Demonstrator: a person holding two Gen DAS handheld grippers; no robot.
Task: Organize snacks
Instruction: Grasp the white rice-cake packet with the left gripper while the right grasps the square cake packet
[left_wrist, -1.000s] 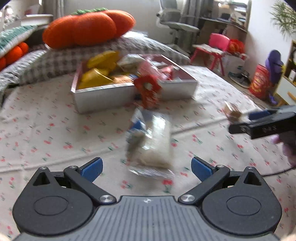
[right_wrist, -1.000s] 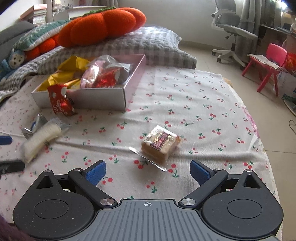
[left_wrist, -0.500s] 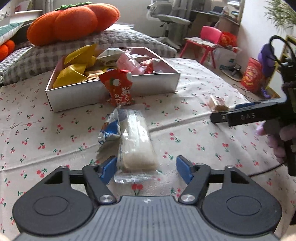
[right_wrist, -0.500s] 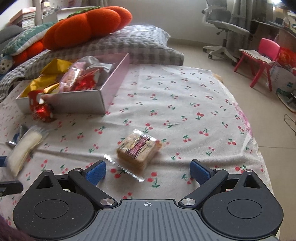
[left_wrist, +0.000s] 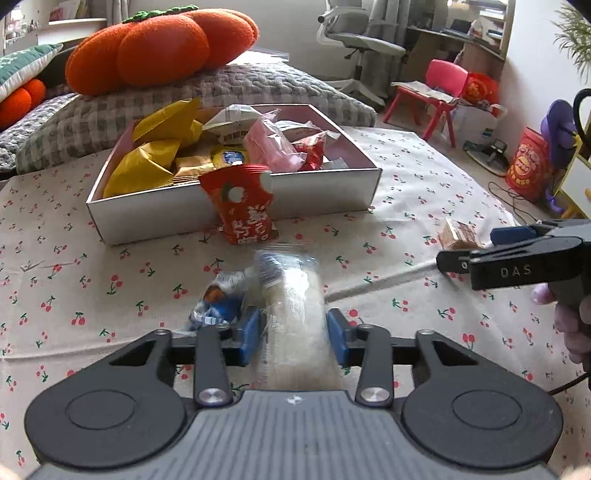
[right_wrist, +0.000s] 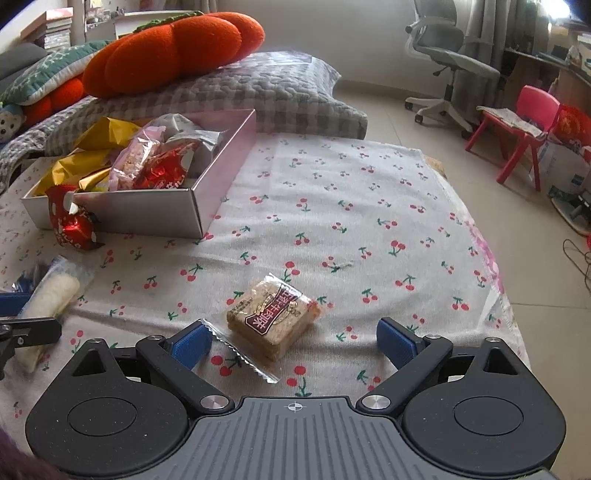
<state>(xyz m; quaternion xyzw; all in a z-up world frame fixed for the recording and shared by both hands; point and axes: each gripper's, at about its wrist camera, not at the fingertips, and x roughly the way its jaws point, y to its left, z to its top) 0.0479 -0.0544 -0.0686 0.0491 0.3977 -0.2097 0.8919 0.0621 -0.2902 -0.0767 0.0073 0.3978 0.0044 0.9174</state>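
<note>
My left tool is closing on the white rice-cracker pack lying on the bed; crinkly wrap may slip out. My right tool stands apart around the brown cake. Farther off, the box is crowded.

Glossy clear plastic wraps the rice cracker pack; the box looks brushed metal, the cloth matt.
</note>
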